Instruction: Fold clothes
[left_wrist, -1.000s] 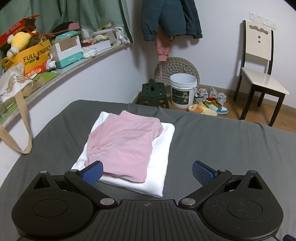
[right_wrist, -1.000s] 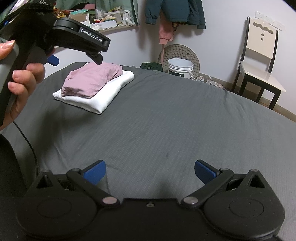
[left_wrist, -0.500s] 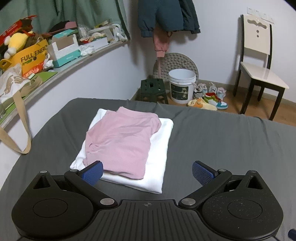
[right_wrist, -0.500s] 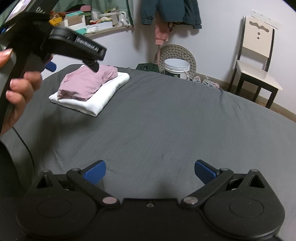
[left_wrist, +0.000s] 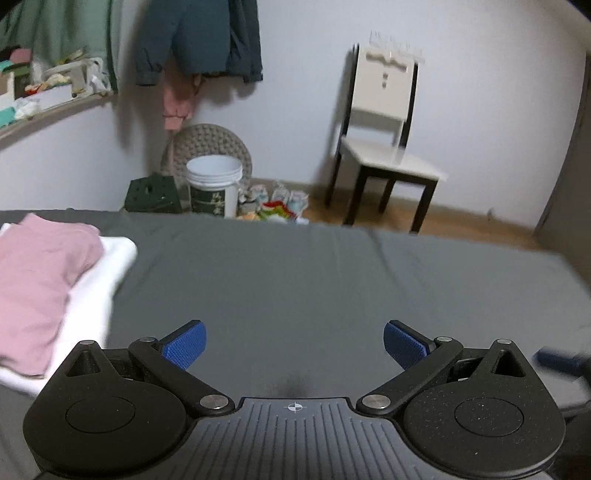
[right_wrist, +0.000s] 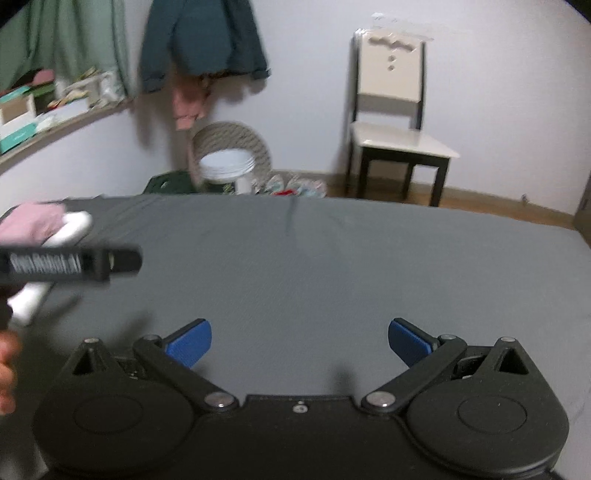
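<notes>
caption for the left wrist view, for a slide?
Open left gripper over the grey bed, folded pink garment stacked on a folded white garment at left.

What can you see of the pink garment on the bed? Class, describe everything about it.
The pink garment is folded into a rough rectangle with soft, rounded edges; the cloth looks like a light knit. It lies flat on top of a folded white garment, which sticks out past it, and the pair rests on the grey bed sheet at the left edge of both views. Part of it is cut off by the frame. No gripper touches it.
</notes>
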